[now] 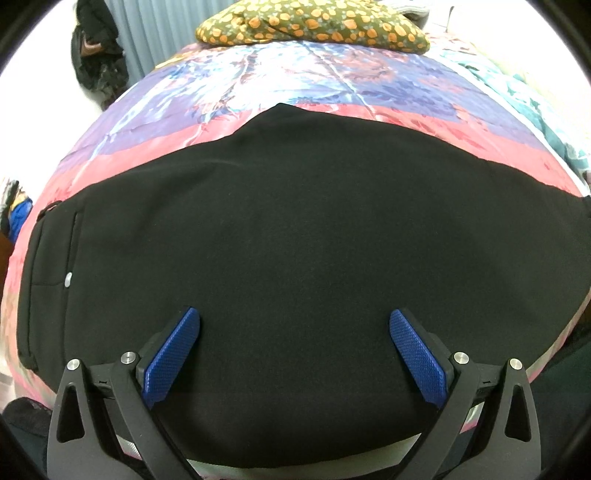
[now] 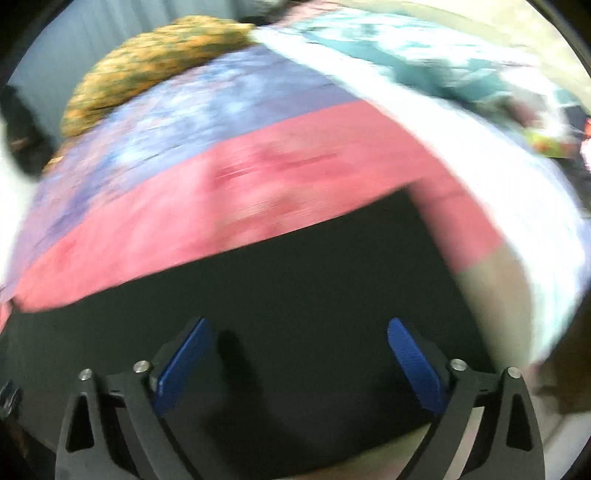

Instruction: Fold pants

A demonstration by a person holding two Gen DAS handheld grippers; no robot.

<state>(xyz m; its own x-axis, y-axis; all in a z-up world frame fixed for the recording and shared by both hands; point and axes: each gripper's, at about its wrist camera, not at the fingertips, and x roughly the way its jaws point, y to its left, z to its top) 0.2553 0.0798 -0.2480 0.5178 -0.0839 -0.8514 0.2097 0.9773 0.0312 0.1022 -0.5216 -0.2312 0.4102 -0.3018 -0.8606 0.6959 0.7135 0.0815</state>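
Black pants (image 1: 280, 236) lie spread flat on a bed with a pink, purple and blue quilt (image 1: 258, 85). The waist end with a pocket seam and a small silver button (image 1: 68, 280) is at the left. My left gripper (image 1: 294, 317) is open and empty, its blue pads just above the pants' near part. In the blurred right wrist view the pants (image 2: 295, 295) fill the lower half, their end edge at the right. My right gripper (image 2: 298, 326) is open and empty over them.
An olive pillow with orange flowers (image 1: 314, 22) lies at the head of the bed and shows in the right wrist view (image 2: 155, 55). A teal and white blanket (image 2: 424, 55) is bunched at the right. Dark bags (image 1: 98, 55) hang by the curtain.
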